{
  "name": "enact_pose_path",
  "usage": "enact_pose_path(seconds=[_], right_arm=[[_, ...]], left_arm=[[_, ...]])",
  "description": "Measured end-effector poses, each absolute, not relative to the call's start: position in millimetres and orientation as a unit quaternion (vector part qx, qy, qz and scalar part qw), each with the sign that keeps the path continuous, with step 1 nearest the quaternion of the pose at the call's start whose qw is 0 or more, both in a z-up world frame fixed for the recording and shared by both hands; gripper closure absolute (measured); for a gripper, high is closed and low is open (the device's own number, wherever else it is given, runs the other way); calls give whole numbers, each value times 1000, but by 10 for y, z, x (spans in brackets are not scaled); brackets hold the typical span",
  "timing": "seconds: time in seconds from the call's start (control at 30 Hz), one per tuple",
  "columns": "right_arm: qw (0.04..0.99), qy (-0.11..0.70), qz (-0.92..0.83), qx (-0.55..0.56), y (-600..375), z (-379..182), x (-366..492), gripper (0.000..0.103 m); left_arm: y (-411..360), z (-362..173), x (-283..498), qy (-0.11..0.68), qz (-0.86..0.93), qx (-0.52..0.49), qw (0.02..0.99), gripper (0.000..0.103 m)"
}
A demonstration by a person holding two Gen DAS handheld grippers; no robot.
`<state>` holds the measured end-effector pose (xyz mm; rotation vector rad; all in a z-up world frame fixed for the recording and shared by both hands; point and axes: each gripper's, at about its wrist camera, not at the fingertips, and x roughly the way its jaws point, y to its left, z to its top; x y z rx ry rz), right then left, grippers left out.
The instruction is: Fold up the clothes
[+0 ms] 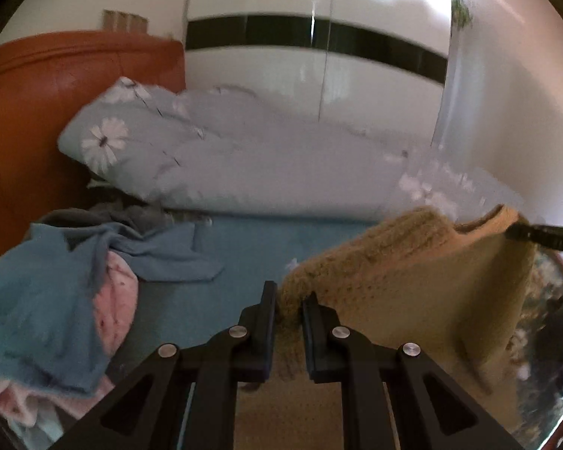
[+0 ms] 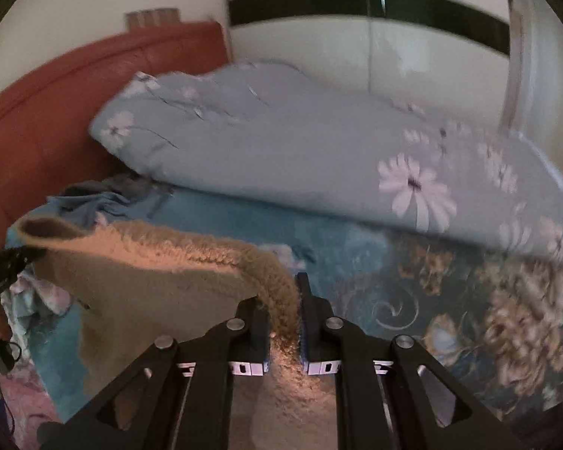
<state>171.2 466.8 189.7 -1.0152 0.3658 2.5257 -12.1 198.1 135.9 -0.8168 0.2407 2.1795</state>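
Note:
A tan fuzzy knit sweater (image 1: 401,273) hangs stretched between my two grippers above the bed. My left gripper (image 1: 289,300) is shut on one edge of it, with knit bunched between the fingers. My right gripper (image 2: 287,292) is shut on the other edge of the sweater (image 2: 161,281), a twisted band of knit running down into its jaws. In the left wrist view the right gripper (image 1: 544,236) shows at the far right, clamped on the sweater's top corner. The left gripper (image 2: 7,262) appears dark and blurred at the left edge of the right wrist view.
A pile of blue and pink clothes (image 1: 52,300) lies at the left of the bed. A folded pale blue floral duvet (image 2: 319,150) lies across the back. The bed sheet (image 2: 469,318) is blue with large flowers. An orange-brown headboard (image 1: 56,93) and a white wardrobe (image 1: 319,67) stand behind.

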Motion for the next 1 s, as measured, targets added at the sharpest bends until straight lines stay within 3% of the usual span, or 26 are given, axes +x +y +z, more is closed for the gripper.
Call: enact_pose_path(seconds=[0.3,0.57,0.63,0.7,0.8,0.93,1.0], right_arm=[[233,162,874,-393,5341,1371,1125,91],[250,180,843,-440,5689,767,611,90],[256,170,836,-454,5704,645,497,90],[262,160,830,-466,5711,548,401,90],[270,148,821,-481,5712,417,286,89],[277,144,820,-480,5686,404,255,67],[263,158,829,-468,5646,507,300,61]], left_arm=[[2705,1070,-827,114,852,-345,377,89],[2924,325,-1295,92,822,-430,362,86],[2915,167,-1327,84,812,-448,366,82],[2866,91,-1332,75,803,-464,367,65],[2714,92,-1327,55,801,-470,368,57],[2432,176,-1303,30,808,-470,355,50],[2256,222,-1252,17,809,-474,348,48]])
